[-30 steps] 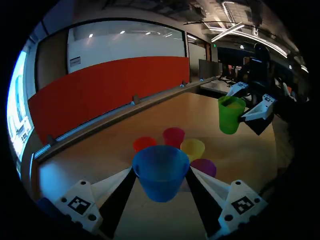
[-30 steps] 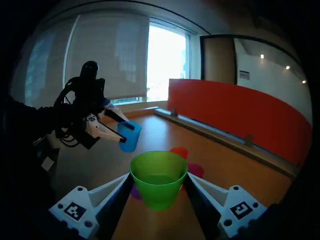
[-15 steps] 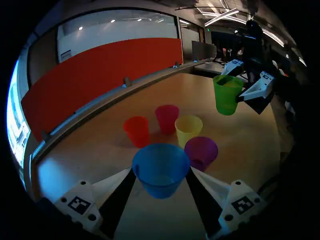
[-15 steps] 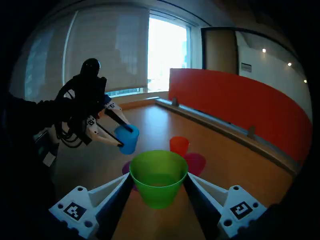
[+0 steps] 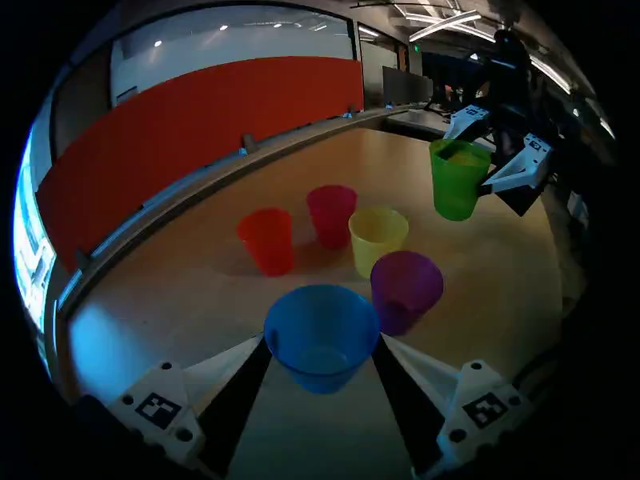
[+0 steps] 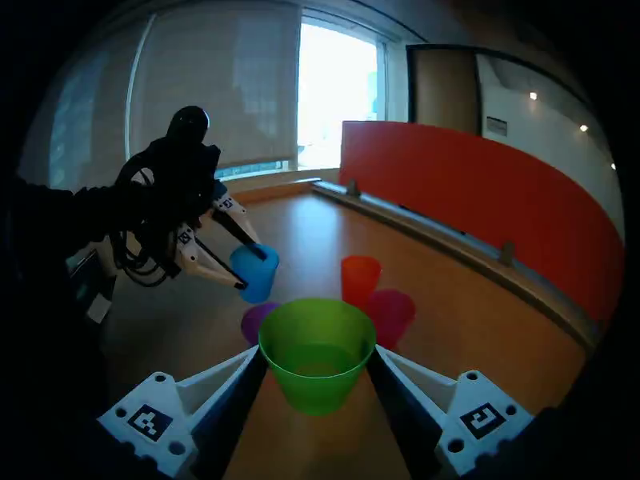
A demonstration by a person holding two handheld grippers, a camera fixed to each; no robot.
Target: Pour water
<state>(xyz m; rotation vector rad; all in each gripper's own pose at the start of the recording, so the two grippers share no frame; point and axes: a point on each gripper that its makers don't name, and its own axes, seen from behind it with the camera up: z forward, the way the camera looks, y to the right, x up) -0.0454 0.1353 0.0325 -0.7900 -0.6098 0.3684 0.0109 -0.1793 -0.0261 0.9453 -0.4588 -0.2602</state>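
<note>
Left fingers: the left gripper point(image 5: 322, 346) fingers point(image 5: 232, 376) are clamping the blue cup point(image 5: 322, 332) from both sides, holding it upright above the worktop point(image 5: 192, 296).
Right fingers: the right gripper point(image 6: 318, 356) fingers point(image 6: 408, 384) are gripping the green cup point(image 6: 318, 340) the same way, upright and clear of the worktop.
Contents: the green cup is looking like it's carrying a little liquid at the bottom. The blue cup is looking near empty. Can't tell for sure on either.
Gap: the two held cups are hanging well apart, with the rims nowhere near meeting.
Cluster: the orange cup point(image 5: 268, 240), pink cup point(image 5: 332, 214), yellow cup point(image 5: 376, 238) and purple cup point(image 5: 406, 290) are standing upright and close together on the worktop. The purple cup is sitting nearest the blue one.
Step (my read): lining up a cup-to-cup pour, probably green into blue.
Doing it well: closing the gap first, then bringing the pouring lip just over the receiver's rim. The receiver should be staying level while the other cup is tilting slowly.
Risk: the plastic walls are likely flexing under squeeze, so watch for a cup slipping mid-tilt or splashing onto the cluster.
</note>
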